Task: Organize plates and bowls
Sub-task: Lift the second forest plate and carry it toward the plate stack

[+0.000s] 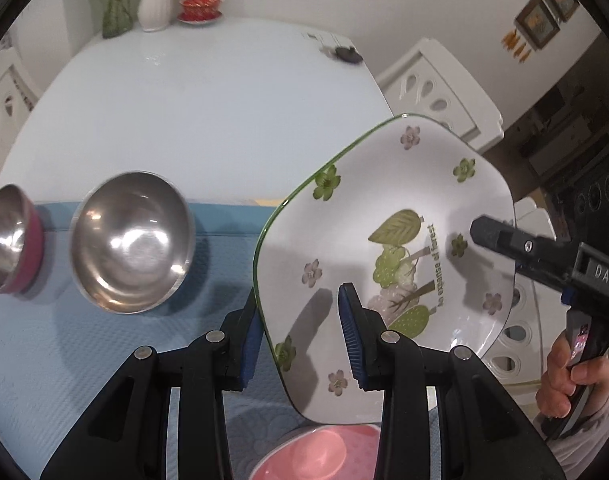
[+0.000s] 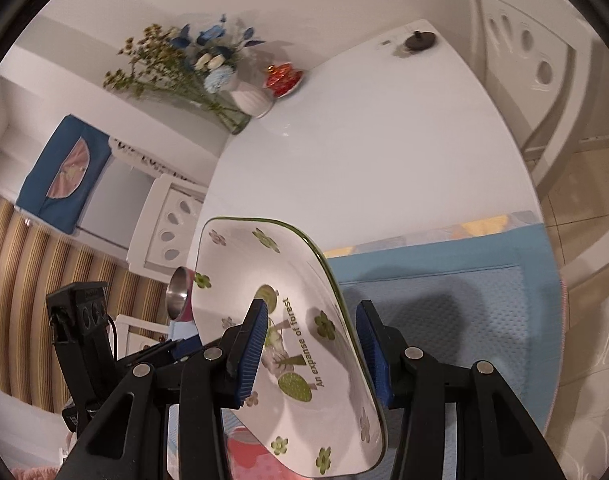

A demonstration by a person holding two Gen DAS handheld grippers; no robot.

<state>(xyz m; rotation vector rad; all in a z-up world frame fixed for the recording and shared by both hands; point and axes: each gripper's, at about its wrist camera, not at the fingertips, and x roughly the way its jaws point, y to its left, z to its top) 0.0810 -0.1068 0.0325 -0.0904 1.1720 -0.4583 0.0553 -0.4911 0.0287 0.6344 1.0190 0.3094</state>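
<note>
White ceramic plate [image 1: 384,248], held aloft over the blue mat [image 1: 64,360]: we clamp opposite rims with left gripper [image 1: 300,340] and right gripper [image 2: 316,352], jaws part-closed, sharing its weight.

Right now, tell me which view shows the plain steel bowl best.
The left wrist view: the steel bowl sits whole and unobstructed on the blue mat. The right wrist view does not show it; the flowered plate blocks that side.

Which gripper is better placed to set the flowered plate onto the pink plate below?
Left, probably: the left gripper clamps the white flowered square plate, with the pink plate directly beneath its fingers.
</note>
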